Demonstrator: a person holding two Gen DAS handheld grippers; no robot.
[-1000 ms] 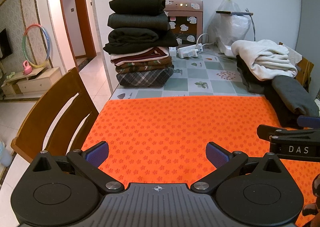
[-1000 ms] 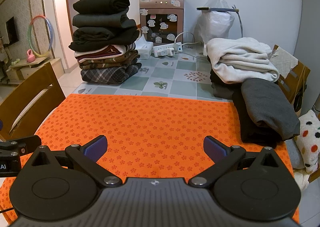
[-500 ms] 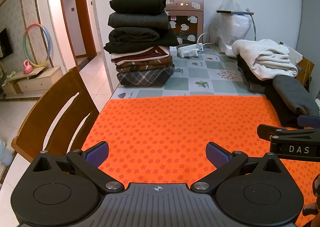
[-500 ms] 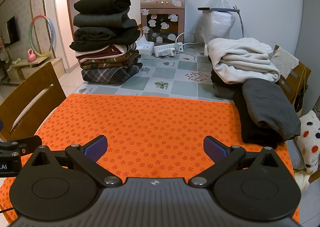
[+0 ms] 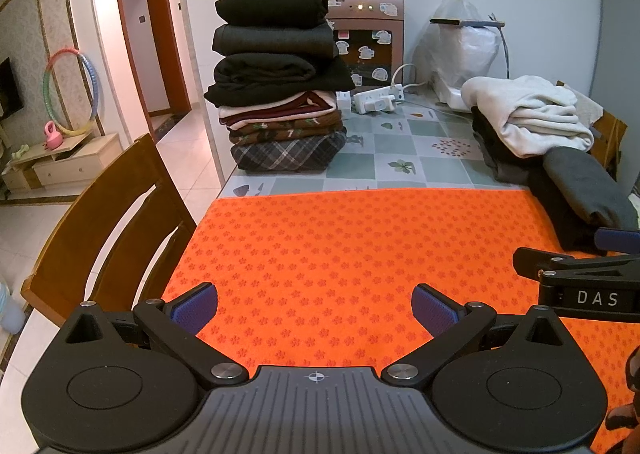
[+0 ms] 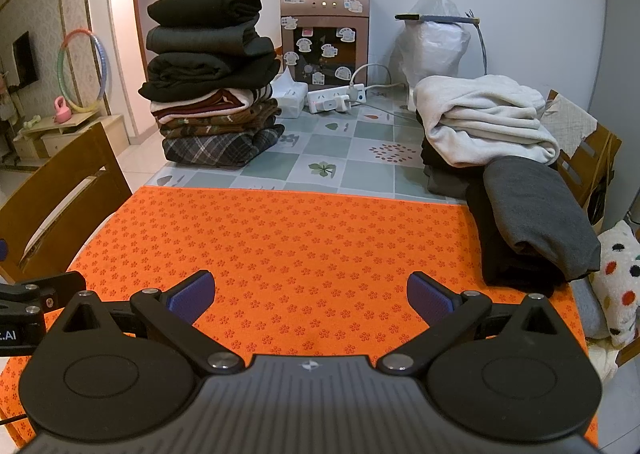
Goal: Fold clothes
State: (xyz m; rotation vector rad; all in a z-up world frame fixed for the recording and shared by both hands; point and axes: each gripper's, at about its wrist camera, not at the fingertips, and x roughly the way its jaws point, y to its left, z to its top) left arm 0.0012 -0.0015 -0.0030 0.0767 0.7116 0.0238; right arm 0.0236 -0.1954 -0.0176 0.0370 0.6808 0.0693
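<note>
An orange mat (image 5: 340, 246) (image 6: 304, 246) with a flower print covers the near table. A pile of unfolded clothes lies at its right edge: a grey garment (image 5: 580, 189) (image 6: 536, 213) in front, a cream one (image 5: 532, 113) (image 6: 484, 117) on top behind. A tall stack of folded clothes (image 5: 276, 85) (image 6: 208, 81) stands at the far left. My left gripper (image 5: 316, 308) is open and empty over the mat's near edge. My right gripper (image 6: 310, 296) is open and empty too; its side shows in the left wrist view (image 5: 576, 274).
A wooden chair (image 5: 100, 221) (image 6: 48, 197) stands at the table's left. At the back are a water dispenser (image 5: 368, 41) (image 6: 324, 41), a power strip (image 5: 376, 101) (image 6: 336, 99) and a white bag (image 5: 464, 49) (image 6: 432, 45). A second chair (image 6: 588, 161) is at the right.
Both views have shifted very slightly, with the scene sitting a little lower in frame. The grippers stay open and empty; no cloth has moved.
</note>
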